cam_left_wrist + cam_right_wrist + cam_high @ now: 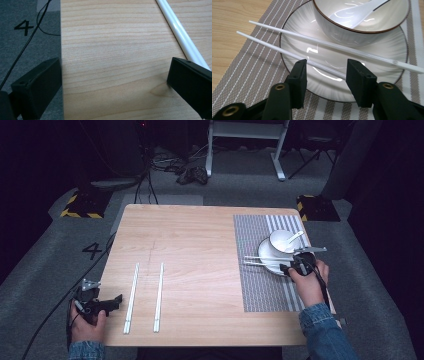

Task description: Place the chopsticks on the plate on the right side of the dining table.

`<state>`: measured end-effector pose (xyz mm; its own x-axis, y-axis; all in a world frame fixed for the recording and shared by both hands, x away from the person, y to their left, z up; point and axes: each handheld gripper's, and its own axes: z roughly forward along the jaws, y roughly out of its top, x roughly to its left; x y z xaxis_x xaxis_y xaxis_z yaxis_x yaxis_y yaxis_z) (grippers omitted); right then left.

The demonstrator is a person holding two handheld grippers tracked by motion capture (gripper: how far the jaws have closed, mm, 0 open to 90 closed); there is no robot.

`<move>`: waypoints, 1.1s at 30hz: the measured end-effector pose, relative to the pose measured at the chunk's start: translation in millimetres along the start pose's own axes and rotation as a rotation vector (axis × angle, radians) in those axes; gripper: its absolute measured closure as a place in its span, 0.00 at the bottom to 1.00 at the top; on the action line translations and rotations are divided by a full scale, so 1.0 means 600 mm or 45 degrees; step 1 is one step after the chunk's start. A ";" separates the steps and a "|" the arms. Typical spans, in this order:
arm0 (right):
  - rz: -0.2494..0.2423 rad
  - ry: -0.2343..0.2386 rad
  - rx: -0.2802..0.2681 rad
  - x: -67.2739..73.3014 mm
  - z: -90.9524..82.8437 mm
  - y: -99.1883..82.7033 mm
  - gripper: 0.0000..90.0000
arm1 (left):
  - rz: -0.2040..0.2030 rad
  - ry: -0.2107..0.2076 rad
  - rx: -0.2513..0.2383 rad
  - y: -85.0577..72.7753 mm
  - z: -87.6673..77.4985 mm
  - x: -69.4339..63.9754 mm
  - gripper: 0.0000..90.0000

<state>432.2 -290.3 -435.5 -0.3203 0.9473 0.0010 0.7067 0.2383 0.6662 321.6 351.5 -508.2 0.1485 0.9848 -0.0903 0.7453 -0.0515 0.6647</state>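
On the striped placemat point(260, 290) sits a white plate point(266, 251) carrying a white bowl point(281, 241) with a white spoon point(295, 237) in it. Two white chopsticks point(257, 261) lie across the plate's near side, tips pointing left. My right gripper point(285, 268) is at the plate's near edge. In the right gripper view my right gripper point(327, 65) stands open, and the thick end of the nearer chopstick point(274, 47) runs between its jaws untouched. The second chopstick point(337, 46) lies against the bowl point(332, 27). My left gripper point(118, 300) is open at the table's front left corner, beside another chopstick point(180, 32).
Two more white chopsticks point(132, 295) point(159, 295) lie side by side on the bare wooden table point(200, 250), front left. My left gripper point(115, 72) straddles the table's left edge, with grey floor and a cable point(25, 47) beyond it. White stand legs point(277, 155) are behind the table.
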 end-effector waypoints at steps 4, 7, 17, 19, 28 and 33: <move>0.029 0.008 0.009 0.013 0.012 0.004 0.55 | 0.000 0.000 0.001 0.000 0.000 0.000 0.00; 0.051 0.054 0.016 0.022 0.017 0.005 0.56 | 0.000 0.000 0.001 0.000 0.000 0.000 0.00; 0.074 0.027 0.030 0.019 0.032 0.010 0.56 | 0.000 0.000 0.001 0.000 0.000 0.000 0.00; 0.087 0.009 0.040 0.011 0.036 0.011 0.56 | -0.001 0.000 0.001 0.000 0.000 0.000 0.00; 0.054 -0.059 -0.015 0.004 0.026 0.012 0.55 | -0.001 0.000 0.002 0.000 0.000 0.000 0.00; 0.017 -0.085 0.032 0.001 0.027 0.009 0.55 | 0.000 -0.001 0.001 0.000 0.000 0.000 0.00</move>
<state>445.9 -284.8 -444.2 -0.2688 0.9623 -0.0405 0.7264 0.2302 0.6476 321.6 351.5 -508.2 0.1488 0.9847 -0.0908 0.7457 -0.0514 0.6643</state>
